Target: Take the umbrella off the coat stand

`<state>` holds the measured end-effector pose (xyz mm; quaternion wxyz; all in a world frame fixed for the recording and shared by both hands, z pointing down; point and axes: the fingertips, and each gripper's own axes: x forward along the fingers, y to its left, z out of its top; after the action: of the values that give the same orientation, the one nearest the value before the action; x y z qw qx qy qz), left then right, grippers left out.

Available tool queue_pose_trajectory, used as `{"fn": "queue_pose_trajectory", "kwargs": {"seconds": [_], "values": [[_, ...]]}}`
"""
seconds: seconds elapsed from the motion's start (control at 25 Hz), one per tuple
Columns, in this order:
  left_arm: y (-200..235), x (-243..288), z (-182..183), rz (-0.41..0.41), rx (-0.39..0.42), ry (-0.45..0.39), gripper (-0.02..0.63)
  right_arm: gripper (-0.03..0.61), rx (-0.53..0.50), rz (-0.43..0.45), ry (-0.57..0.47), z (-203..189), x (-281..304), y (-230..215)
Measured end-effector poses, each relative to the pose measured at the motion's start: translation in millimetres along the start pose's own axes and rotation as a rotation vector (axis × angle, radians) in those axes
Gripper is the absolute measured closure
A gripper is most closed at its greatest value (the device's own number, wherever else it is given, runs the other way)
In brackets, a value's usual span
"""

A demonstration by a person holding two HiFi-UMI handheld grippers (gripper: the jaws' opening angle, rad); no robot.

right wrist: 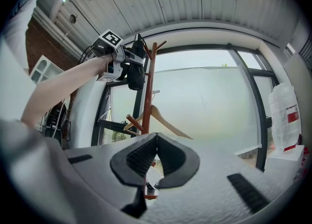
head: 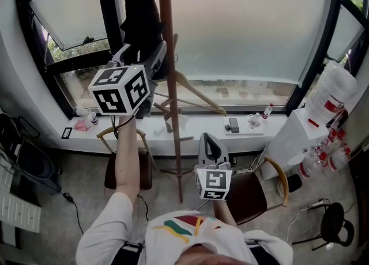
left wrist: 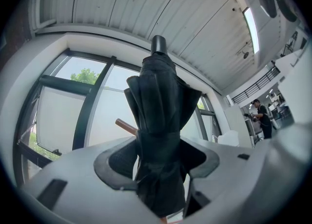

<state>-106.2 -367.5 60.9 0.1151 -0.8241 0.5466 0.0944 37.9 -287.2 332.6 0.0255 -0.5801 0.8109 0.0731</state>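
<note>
One folded black umbrella (left wrist: 158, 101) stood clamped in the left gripper (left wrist: 158, 169), whose two jaws were spread fairly wide and pressed against the bundled fabric just below its strap. The gripper held it just left of the pole of the single wooden coat stand (head: 169, 56), up near the stand's top pegs. One brown peg (left wrist: 126, 126) showed right behind the fabric; whether the umbrella touched it could not be told.

The right gripper (right wrist: 155, 157) hung low in front of the stand, near its foot, with its jaws closed tip to tip on nothing.

One bare wooden hanger (head: 196, 93) hung on the stand's right side, below the umbrella. Two chairs with curved wooden arms flanked the stand's foot, one to its left (head: 144, 171) and one to its right (head: 253, 197).
</note>
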Motion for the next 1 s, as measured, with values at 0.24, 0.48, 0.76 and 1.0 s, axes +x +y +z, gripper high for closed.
{"fn": "queue_pose_trajectory", "kwargs": {"seconds": [0.24,0.48,0.76,1.0], "values": [[7.0,-15.1,1.5,0.039,0.014,-0.013,0.356,0.578,-0.001,0.018,-0.006,1.5,0.4,5.3],[9.3,-46.1,-19.1,0.101,0.033,-0.033,0.356,0.578,-0.002,0.054,0.002,-2.2,2.0,14.7],[10.9,-91.6,-67.1,0.172,0.069,-0.056,0.356,0.578,-0.005,0.103,0.014,-11.1,8.2,35.1],[2.8,-130.6,-114.3,0.211,0.035,-0.028,0.356,0.578,-0.006,0.142,0.014,-16.7,11.6,49.2]]}}
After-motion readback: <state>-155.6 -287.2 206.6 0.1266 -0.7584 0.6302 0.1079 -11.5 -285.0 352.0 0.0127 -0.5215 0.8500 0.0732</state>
